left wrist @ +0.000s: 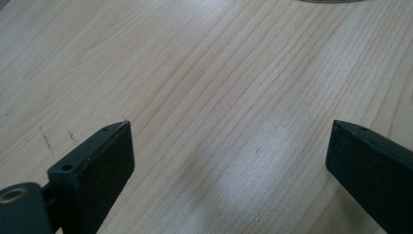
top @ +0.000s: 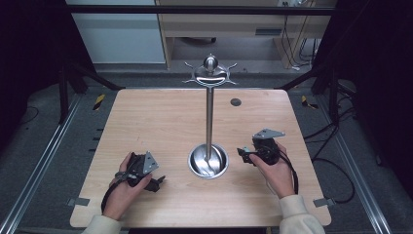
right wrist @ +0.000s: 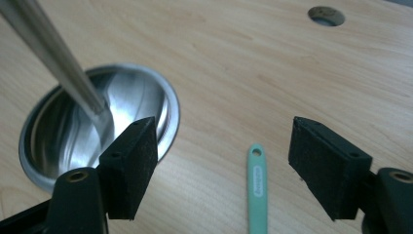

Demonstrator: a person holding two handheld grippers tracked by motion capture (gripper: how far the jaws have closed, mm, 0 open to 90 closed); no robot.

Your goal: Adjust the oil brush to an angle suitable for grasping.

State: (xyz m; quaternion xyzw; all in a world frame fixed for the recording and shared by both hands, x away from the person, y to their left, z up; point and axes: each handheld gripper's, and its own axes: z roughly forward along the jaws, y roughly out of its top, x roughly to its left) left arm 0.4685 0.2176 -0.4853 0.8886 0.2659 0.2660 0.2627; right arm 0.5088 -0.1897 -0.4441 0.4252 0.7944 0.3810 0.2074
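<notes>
One table (top: 160, 122) carries one steel stand (top: 209, 109), its pole upright from a round dished base and topped with hooks, presumably so things can hang there. Two grippers sit low near the base, one on each side. The left gripper (top: 155, 181) stands open over bare wood, holding nothing. The right gripper (right wrist: 221, 161) is also open, straddling one green handle (right wrist: 257, 187) that lies flat on the table just beside the base, likely lined up for a pick; its far end is out of frame.
</notes>
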